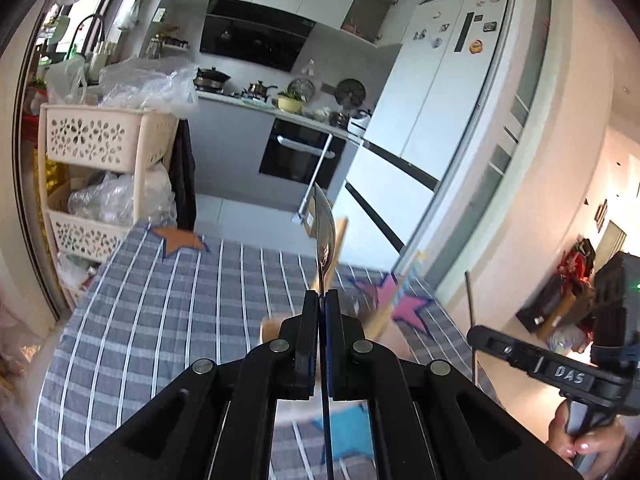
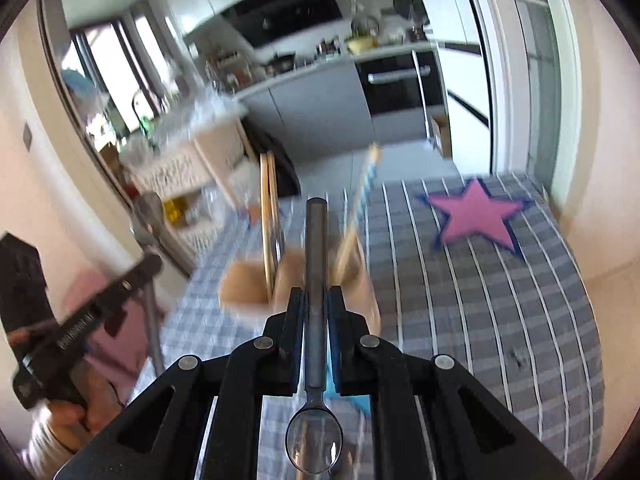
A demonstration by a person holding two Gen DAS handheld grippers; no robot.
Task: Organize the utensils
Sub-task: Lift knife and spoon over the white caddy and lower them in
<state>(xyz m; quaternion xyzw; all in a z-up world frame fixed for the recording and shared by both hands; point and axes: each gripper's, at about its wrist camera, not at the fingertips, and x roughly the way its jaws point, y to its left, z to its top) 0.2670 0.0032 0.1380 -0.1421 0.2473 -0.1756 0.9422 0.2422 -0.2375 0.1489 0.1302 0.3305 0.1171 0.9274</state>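
My left gripper [image 1: 322, 296] is shut on a metal spoon [image 1: 325, 232] seen edge on, its bowl up above the jaws and its handle running back under them. In the right wrist view that gripper [image 2: 150, 266] shows blurred at the left with the same spoon [image 2: 148, 216]. My right gripper [image 2: 316, 292] is shut on a small metal spoon [image 2: 315, 240], handle forward, bowl toward the camera. It hangs at the right edge of the left wrist view [image 1: 480, 338]. Below both, a blurred beige utensil holder [image 2: 244, 284] stands on the checked tablecloth [image 2: 500, 312], with wooden sticks [image 2: 268, 208] in it.
The cloth bears a pink star [image 2: 476, 216], an orange star [image 1: 180, 240] and a blue star [image 1: 344, 436]. A cream basket rack [image 1: 92, 140] with plastic bags stands left of the table. Beyond are a kitchen counter with an oven [image 1: 300, 156] and a white fridge [image 1: 440, 100].
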